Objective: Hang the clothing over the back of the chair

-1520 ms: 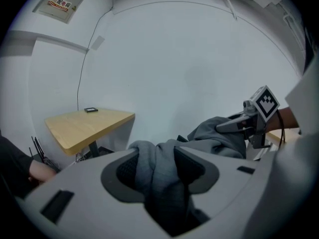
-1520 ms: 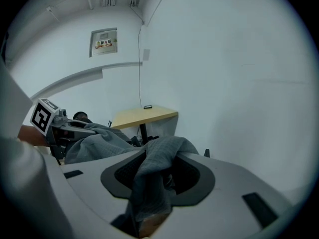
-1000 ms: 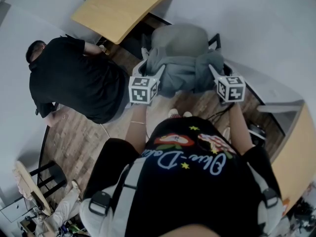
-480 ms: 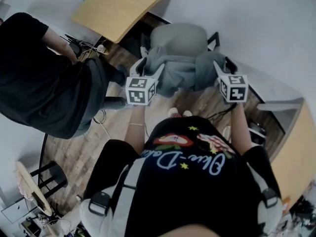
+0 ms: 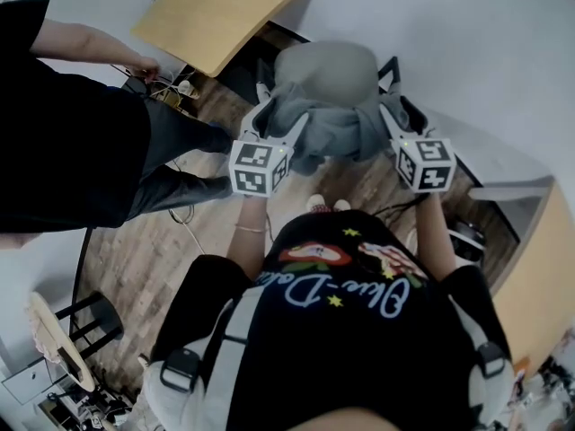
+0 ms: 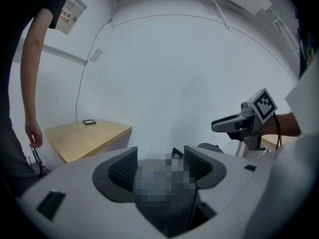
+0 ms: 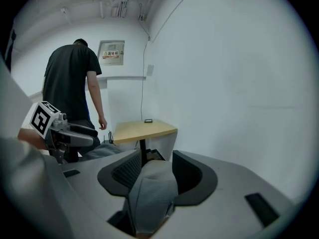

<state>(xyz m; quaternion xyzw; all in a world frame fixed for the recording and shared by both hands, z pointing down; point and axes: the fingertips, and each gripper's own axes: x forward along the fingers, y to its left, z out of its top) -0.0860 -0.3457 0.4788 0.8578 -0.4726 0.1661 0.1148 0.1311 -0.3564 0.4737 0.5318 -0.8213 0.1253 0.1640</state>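
The person in black, off beyond my left jaws, has straightened up from a crouch to standing and is reaching toward the cables by the wooden table, which is out past the left jaws too. None of that touches my job. The chair sits dead ahead of both sets of jaws, its rounded grey back facing me. The clothing is strung between my two grippers as a bunched grey mass, and what has changed is its height. A moment ago it sagged lower in front of the chair; now I have raised both hands together and its top edge laps over the lower part of the chair back. My left gripper has its jaws spread wide around a thick wad of the fabric that fills the gap from pad to pad, though a blur patch covers part of it. My right gripper is pinched on a narrower fold that hangs down out of the jaws. I judge the lift is under way but the cloth is not yet clear of the top of the back. It needs more height, then a push forward over the top.
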